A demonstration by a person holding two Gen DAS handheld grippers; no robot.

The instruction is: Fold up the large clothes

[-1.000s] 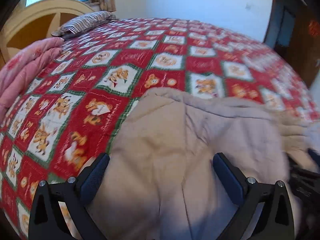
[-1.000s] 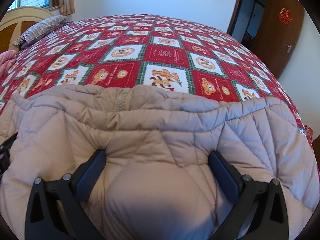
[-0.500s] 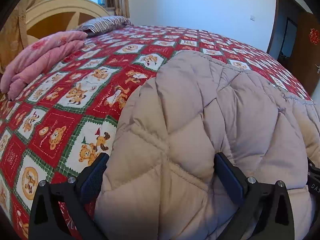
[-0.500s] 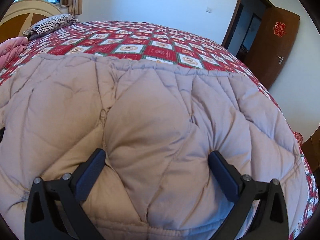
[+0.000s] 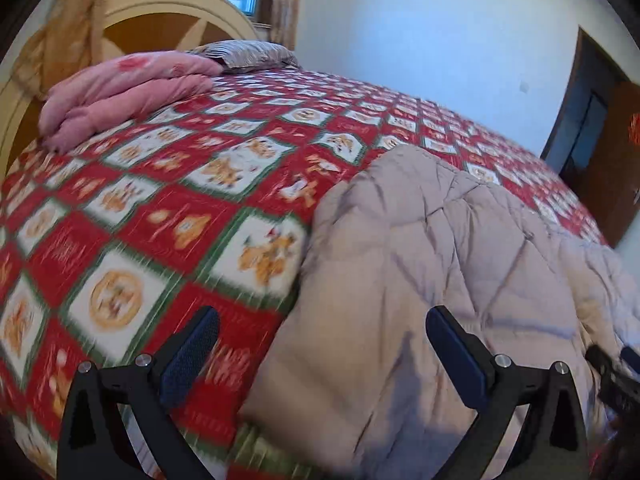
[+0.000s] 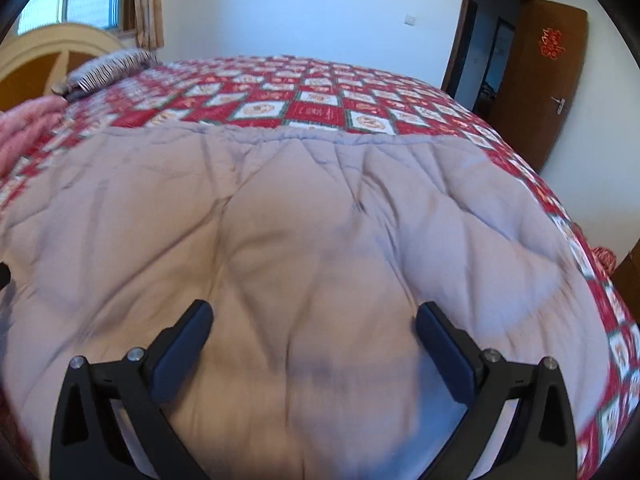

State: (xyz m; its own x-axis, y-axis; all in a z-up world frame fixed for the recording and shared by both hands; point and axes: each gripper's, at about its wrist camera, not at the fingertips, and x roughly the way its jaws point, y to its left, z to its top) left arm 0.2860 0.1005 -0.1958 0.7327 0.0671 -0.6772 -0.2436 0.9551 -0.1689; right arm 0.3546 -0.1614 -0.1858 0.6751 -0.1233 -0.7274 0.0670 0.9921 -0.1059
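A beige quilted down coat [image 5: 432,264] lies on the red patterned bedspread [image 5: 168,208]. In the right wrist view the coat [image 6: 304,240] fills most of the frame, its far hem running straight across. My left gripper [image 5: 322,344] is open and empty over the coat's left edge, its left finger above the bedspread. My right gripper [image 6: 314,334] is open and empty just above the coat's middle. The right gripper's tip [image 5: 616,376] shows at the right edge of the left wrist view.
A folded pink quilt [image 5: 124,92] and a striped pillow [image 5: 240,52] lie by the wooden headboard [image 5: 168,20] at the far left. An open brown door [image 6: 548,84] stands at the right. The bed's right edge [image 6: 612,320] drops off beside the coat.
The coat has been laid flat from its earlier bunched fold. Both grippers stayed open and pulled back a little; the left one shifted left, off the coat's edge.
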